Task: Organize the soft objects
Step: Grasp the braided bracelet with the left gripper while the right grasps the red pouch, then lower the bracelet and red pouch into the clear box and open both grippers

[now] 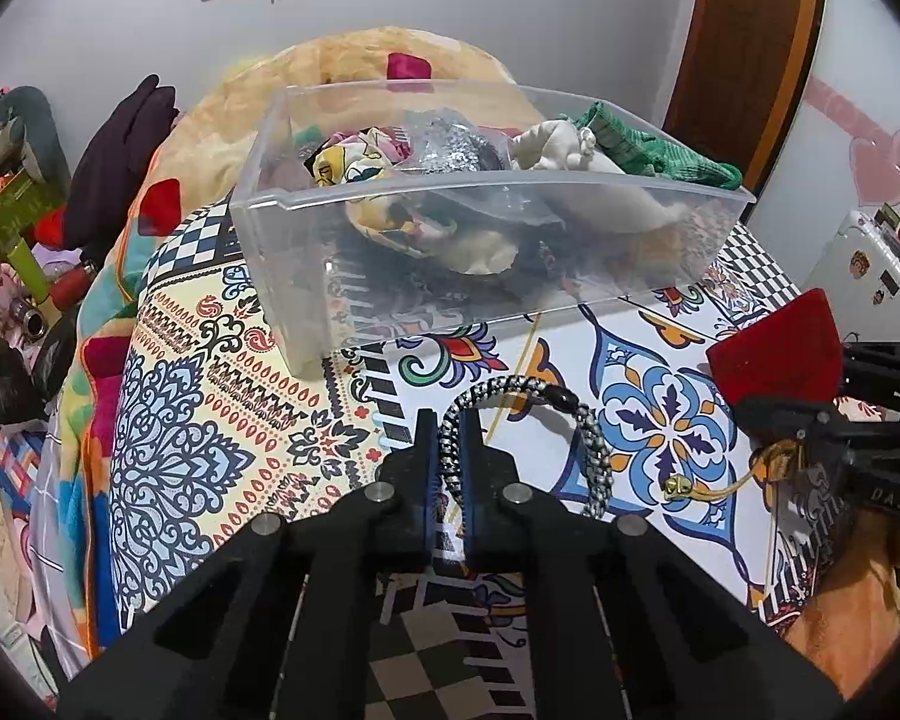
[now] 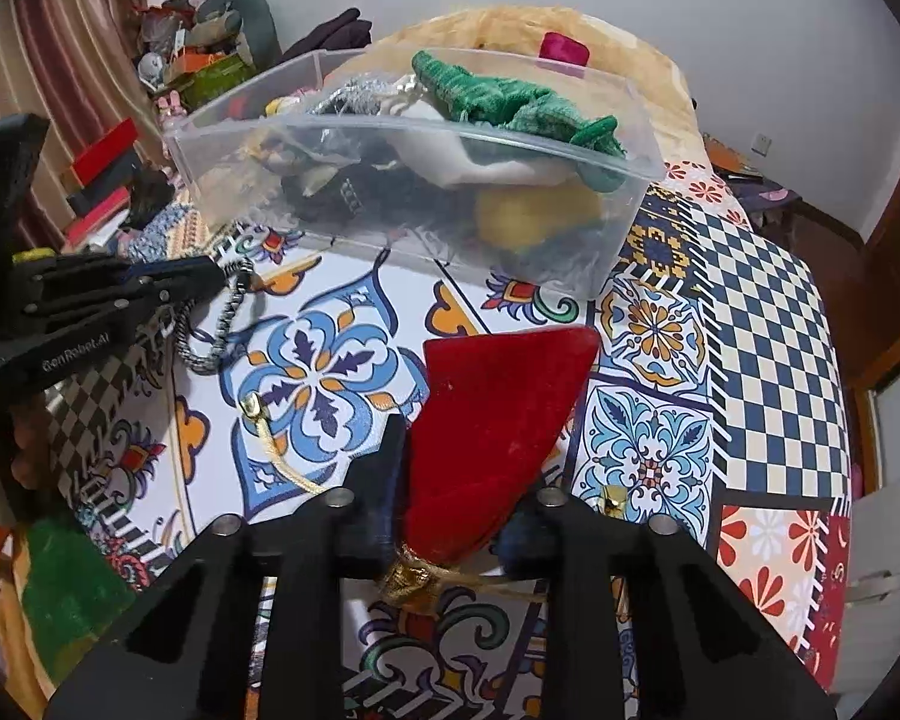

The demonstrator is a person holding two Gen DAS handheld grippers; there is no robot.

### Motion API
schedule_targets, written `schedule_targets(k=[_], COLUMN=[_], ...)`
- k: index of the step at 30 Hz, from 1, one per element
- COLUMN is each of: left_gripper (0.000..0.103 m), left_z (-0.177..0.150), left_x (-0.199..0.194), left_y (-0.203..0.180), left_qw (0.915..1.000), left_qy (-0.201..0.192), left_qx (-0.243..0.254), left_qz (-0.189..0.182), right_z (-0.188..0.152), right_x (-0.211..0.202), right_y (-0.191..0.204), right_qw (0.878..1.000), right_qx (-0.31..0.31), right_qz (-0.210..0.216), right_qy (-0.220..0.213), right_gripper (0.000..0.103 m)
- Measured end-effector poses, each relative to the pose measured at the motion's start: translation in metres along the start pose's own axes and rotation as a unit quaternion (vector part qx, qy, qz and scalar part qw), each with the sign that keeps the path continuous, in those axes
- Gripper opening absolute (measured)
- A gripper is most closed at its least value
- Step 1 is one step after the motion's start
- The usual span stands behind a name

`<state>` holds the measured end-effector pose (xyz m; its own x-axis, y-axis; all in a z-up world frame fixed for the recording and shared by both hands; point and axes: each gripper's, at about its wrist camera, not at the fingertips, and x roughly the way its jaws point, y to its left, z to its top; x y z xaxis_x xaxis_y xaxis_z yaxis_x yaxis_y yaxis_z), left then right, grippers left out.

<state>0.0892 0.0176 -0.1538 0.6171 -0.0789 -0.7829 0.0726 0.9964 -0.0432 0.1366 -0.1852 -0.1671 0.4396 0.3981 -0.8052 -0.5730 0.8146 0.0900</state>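
1. Braided cord [image 1: 570, 438], seen from the left wrist: it is pinched between the fingers of the left gripper [image 1: 448, 450], which are closed on one end. It sits near the front wall of the clear bin [image 1: 510, 192]. Its long axis arcs up from the jaws, then bends right and droops down. Risk, as I judge it: the free end trails low and could snag the bin's rim or drag on the patterned bedcover [image 1: 210, 420], pulling the cord from a thin grip.

2. Red velvet pouch [image 2: 498, 414], seen from the right wrist: the right gripper [image 2: 459, 468] is clamped on its gathered neck, in front of the bin. The pouch's wide bottom points toward the bin and its gold tie [image 2: 411, 579] back toward the camera. Its loose gold drawstring [image 2: 270, 438] lies on the bedcover and might catch.
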Motion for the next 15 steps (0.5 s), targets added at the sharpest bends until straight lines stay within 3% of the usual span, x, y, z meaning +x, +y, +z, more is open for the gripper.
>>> schedule_targets(k=[6,15], left_gripper=[0.005,0.005], left_z=[0.004,0.037], left_x=[-0.014,-0.06], left_y=[0.001,0.001], left_qw=[0.9997,0.9949], left_qy=[-0.025,-0.101], left_qx=[-0.001,0.005], left_qz=[-0.004,-0.004], right_z=[0.008,0.034], right_x=[-0.016,-0.049], right_y=[-0.005,-0.003], right_qw=[0.999,0.995], right_qx=[0.01,-0.002], right_qz=[0.005,-0.001], right_qy=[-0.034,-0.097], right_gripper=[0.017,0.017])
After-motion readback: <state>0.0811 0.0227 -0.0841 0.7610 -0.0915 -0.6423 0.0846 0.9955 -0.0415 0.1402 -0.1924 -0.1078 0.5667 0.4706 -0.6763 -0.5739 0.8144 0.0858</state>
